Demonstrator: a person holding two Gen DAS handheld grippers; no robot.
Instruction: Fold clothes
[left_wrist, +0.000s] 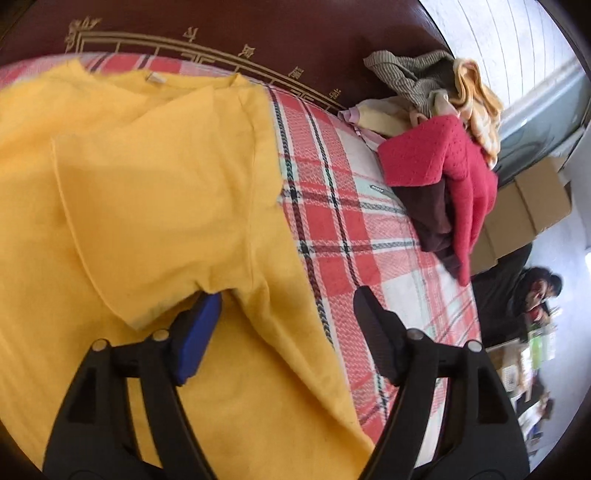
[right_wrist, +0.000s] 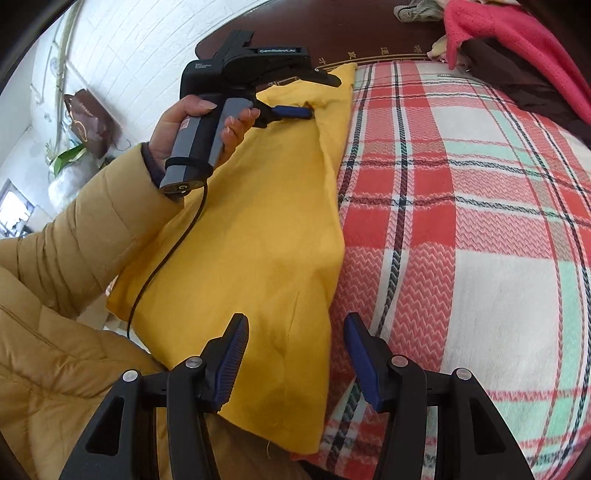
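The yellow T-shirt (left_wrist: 155, 192) fills the left of the frame on the plaid blanket (left_wrist: 332, 229), sleeve folded inward. The left gripper (left_wrist: 288, 332) gapes wide over its side edge. The right gripper (right_wrist: 295, 354) stands half-open, apparently pinching nothing, probably ready for the hem.

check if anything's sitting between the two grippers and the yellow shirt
Nothing visible does. The left gripper stands open right over the yellow shirt near its sleeve, and the right gripper stands open over the shirt's edge. The pile of clothes lies apart, further along the plaid blanket.
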